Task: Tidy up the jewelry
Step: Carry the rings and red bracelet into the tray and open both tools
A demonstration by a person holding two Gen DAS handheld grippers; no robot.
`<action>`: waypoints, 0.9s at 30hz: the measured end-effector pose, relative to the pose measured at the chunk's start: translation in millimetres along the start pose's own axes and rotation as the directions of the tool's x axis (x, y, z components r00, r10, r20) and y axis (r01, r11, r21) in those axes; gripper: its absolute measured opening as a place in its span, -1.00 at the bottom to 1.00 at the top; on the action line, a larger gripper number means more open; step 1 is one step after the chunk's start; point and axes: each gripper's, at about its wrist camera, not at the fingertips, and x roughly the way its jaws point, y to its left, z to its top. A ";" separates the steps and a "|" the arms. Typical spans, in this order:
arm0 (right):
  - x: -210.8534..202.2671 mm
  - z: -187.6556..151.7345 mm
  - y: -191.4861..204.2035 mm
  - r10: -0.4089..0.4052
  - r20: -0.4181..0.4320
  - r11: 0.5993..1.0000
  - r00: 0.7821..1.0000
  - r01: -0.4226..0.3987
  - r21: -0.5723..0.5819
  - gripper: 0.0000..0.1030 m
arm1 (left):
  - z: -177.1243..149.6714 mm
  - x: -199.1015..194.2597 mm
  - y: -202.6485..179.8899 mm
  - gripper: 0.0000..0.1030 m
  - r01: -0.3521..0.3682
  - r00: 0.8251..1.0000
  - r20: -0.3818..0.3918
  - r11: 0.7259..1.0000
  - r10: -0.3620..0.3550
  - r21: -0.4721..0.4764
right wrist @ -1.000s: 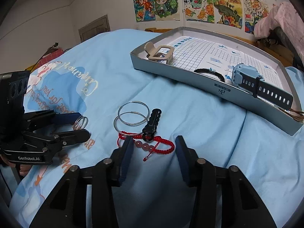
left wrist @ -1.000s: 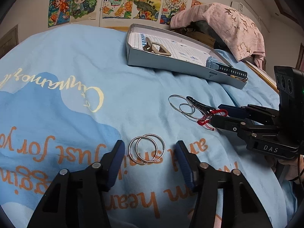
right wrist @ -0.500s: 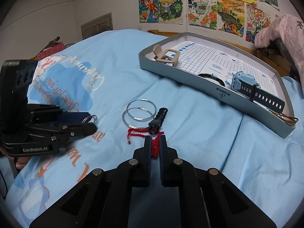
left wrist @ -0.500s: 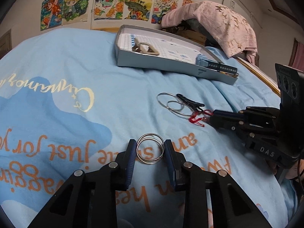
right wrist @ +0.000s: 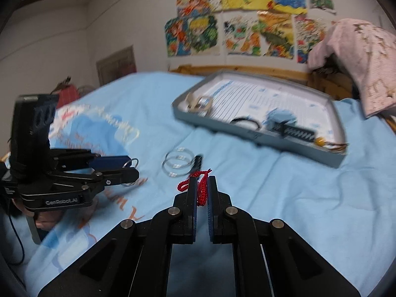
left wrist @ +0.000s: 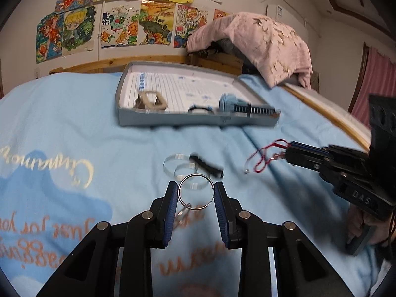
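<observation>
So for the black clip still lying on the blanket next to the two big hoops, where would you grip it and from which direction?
Judging by its pose, grip the black clip across its narrow width near the end pointing away from the large hoops, coming down from above. It lies flat on the soft blanket, and its other end touches the hoops, so a side approach there could snag them.

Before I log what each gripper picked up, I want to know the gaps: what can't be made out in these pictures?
- Second silver ring, left wrist view: half hidden behind the left gripper's finger.
- Red cord bracelet's beads, right wrist view: hidden between the right gripper's fingers.
- Tray contents, both views: motion-blurred; the small brown item at its corner is unidentifiable.
</observation>
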 end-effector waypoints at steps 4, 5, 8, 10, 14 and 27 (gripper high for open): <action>-12.3 24.8 -26.1 -0.074 0.076 0.997 0.994 0.072 0.022 -0.87 | 37.1 14.8 -8.1 -0.46 -0.015 0.998 0.053 1.000 0.014 0.001; -14.2 31.5 -35.3 -0.096 0.096 0.995 0.991 0.093 0.038 -0.87 | 47.5 21.2 -11.3 -0.46 -0.017 0.998 0.063 1.000 0.017 0.003; -12.1 50.7 -60.3 -0.179 0.136 0.983 0.974 0.170 0.076 -0.87 | 75.8 44.8 -16.8 -0.46 -0.012 0.997 0.070 1.000 0.014 -0.025; -5.4 61.0 -79.0 -0.226 0.150 0.971 0.963 0.210 0.118 -0.87 | 90.2 60.1 -20.8 -0.46 -0.018 0.997 0.074 0.999 0.022 -0.048; 16.6 71.8 -111.4 -0.288 0.135 0.947 0.948 0.260 0.190 -0.87 | 113.0 91.1 -31.3 -0.46 -0.053 0.994 0.095 0.997 0.059 -0.064; 79.0 58.0 -145.6 -0.288 -0.016 0.933 0.957 0.285 0.219 -0.86 | 102.9 154.0 -28.3 -0.46 -0.090 0.996 -0.022 0.990 0.088 -0.109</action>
